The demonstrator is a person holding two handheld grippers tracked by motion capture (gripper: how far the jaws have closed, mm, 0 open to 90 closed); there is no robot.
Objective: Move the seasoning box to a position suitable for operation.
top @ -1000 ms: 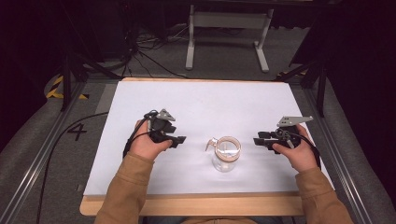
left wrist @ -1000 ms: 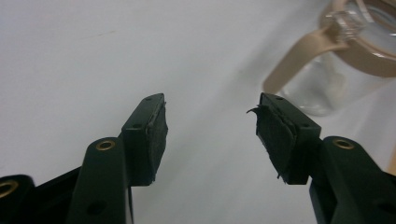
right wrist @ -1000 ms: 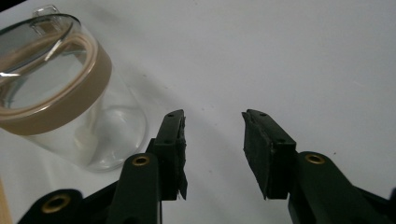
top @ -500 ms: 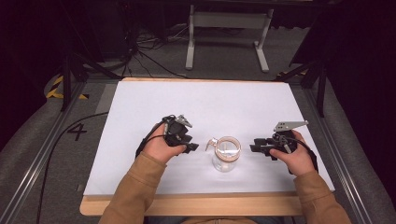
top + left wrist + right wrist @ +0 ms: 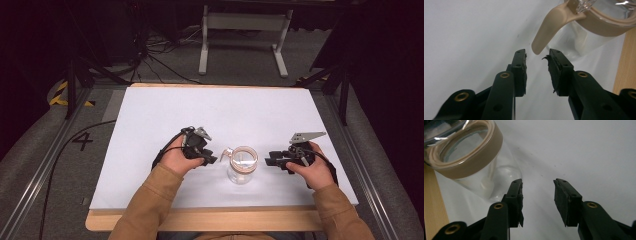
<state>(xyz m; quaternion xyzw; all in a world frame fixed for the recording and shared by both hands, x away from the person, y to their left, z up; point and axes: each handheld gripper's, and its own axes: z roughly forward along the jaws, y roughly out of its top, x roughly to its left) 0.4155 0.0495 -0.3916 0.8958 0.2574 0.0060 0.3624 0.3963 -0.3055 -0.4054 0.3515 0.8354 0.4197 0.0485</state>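
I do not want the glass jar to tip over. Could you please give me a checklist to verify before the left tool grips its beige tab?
1. Clear glass jar with beige rim band upright on the white table: ok.
2. Beige tab lined up with the left tool: ok, just ahead of the gap.
3. Left tool on the tab: not ok; jaws have just been closing, nothing between them yet.
4. Right tool steadying the jar: not ok, open beside it.
5. Jar contents: cannot tell.
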